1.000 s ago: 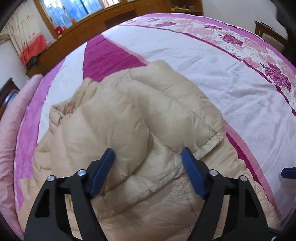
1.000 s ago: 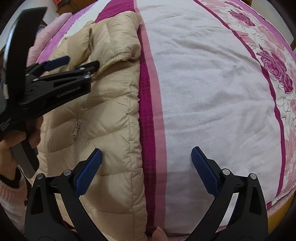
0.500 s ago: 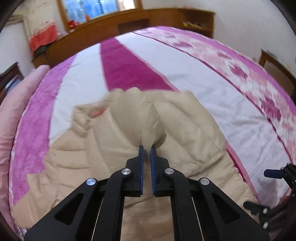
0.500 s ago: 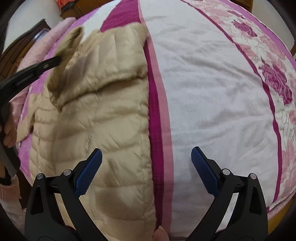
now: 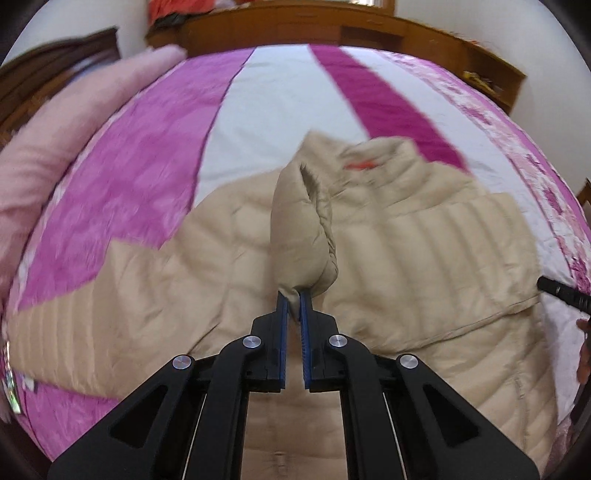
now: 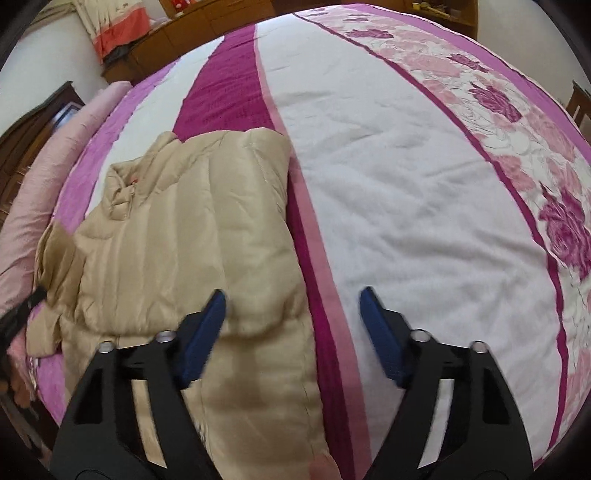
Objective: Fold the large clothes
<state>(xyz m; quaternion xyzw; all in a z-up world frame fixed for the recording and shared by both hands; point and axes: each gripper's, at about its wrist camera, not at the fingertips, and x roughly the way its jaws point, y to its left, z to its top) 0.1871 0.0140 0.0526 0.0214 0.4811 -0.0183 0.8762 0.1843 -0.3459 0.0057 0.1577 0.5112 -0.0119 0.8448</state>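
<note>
A beige puffer jacket (image 5: 424, 251) lies spread on the bed, collar with an orange label at the far end. My left gripper (image 5: 293, 299) is shut on the cuff of a sleeve (image 5: 299, 229) and holds it up above the jacket's middle. In the right wrist view the jacket (image 6: 192, 229) lies to the left with one side folded over. My right gripper (image 6: 291, 314) is open and empty, hovering over the jacket's right edge and the magenta stripe.
The bed cover (image 6: 406, 184) has white, magenta and floral stripes. A pink pillow (image 5: 55, 140) lies at the left. Wooden cabinets (image 5: 332, 29) stand beyond the bed. A tip of the other gripper (image 5: 561, 295) shows at the right edge.
My left gripper has shut on the sleeve cuff and swung it left across the jacket. My right gripper has moved in over the jacket's right edge, still open.
</note>
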